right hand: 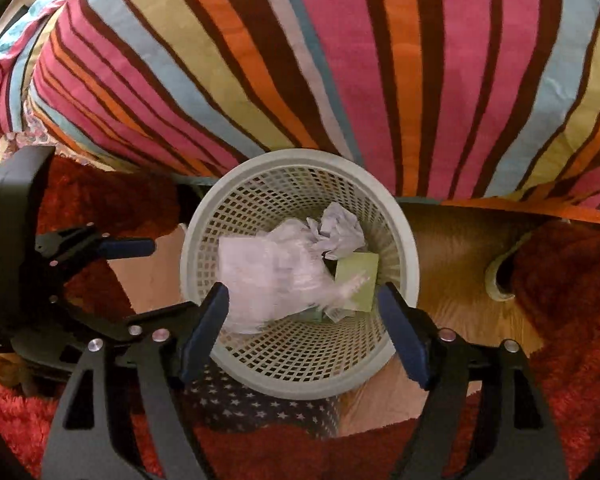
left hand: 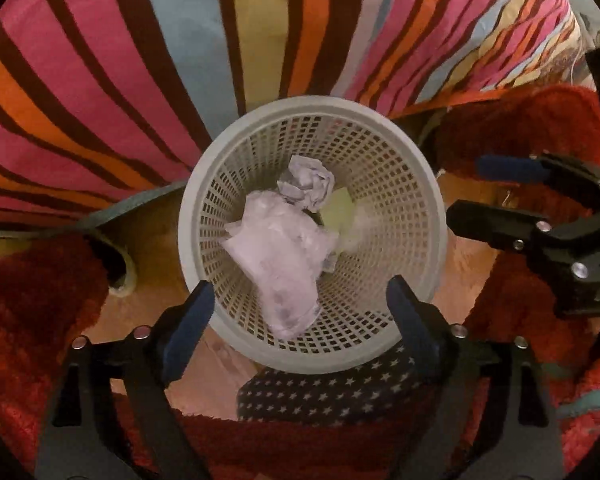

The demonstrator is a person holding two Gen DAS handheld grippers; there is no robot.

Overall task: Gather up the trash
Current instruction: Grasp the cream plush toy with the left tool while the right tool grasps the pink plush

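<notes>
We're right over the basket (left hand: 204,216) now, both grippers looking straight down into it, and the trash is inside: a clear plastic bag (left hand: 280,264) blurred across the middle, a crumpled paper ball (left hand: 310,184) toward the far wall beside the striped bedding (left hand: 100,80), and a pale green note (left hand: 338,210) flat on the bottom. The left gripper (left hand: 300,300) has its jaws spread wide with nothing between them, straddling the near rim; the right gripper (right hand: 302,308) stands just as wide and just as empty, and we catch it again at the right edge of the left view. The bag looks like it's dropping or settling, though we can't tell whether it has landed. As for handling, we judge all of this featherweight: the bag is soft, slippery film that will slide out of a lazy pinch, so we'd bunch a fold of it and close firmly; the paper ball is springy and crushes without harm, best taken across its middle; the flat note would be the awkward one, needing an edge lifted. The basket itself is light mesh plastic on the wooden floor (right hand: 460,264) between the red rugs (right hand: 572,300), easy to tip, so we'd take it by the rim.
</notes>
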